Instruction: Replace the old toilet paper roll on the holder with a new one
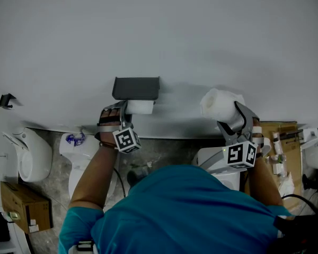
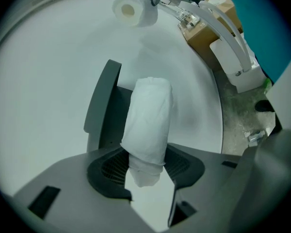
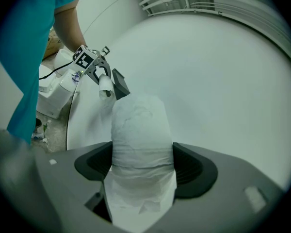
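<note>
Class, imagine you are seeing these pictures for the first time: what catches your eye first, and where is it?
Two paper rolls stand out against the white wall. A fat roll is gripped in the right tool and held up at the right. A thin roll sits in the left tool, just under the dark grey holder on the wall. Below them, the person's teal shirt fills the bottom of the head view.

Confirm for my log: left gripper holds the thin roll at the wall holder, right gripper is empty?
No: the right gripper is not empty; the right gripper view shows its fingers clamped on a full roll. The left gripper does hold the thin roll at the holder.
</note>
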A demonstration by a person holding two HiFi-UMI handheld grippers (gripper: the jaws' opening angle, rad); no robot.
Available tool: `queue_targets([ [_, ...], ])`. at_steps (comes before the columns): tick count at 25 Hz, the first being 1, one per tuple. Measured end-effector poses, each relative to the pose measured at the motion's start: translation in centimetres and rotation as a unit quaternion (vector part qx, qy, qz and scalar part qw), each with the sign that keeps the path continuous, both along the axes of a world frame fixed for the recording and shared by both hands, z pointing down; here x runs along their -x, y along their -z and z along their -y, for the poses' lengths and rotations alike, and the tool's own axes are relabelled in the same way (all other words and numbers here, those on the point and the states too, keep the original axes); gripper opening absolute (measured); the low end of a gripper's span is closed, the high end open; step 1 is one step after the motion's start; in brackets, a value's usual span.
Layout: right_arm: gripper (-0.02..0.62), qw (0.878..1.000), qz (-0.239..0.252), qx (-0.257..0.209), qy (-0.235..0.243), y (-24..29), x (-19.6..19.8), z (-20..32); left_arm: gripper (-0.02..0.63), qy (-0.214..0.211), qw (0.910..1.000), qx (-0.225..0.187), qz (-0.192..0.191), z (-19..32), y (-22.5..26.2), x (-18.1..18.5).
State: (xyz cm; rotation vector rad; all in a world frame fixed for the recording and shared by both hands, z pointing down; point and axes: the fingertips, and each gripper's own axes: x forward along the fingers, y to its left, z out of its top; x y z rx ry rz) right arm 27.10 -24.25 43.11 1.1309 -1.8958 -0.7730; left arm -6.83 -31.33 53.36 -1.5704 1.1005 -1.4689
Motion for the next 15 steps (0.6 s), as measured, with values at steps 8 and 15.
queue_targets([
  [8, 0.370, 1.000, 0.005, -0.003, 0.007, 0.3, 0.9, -0.3, 0.293, 0.012, 0.9982, 0.043, -0.041, -1.4, -0.4, -0.6],
  [15, 0.370, 1.000, 0.008, -0.011, 0.024, 0.9, 2.5, -0.8, 0.325, 0.035, 0.9948, 0.049, -0.082, -3.7, 0.3, 0.5],
])
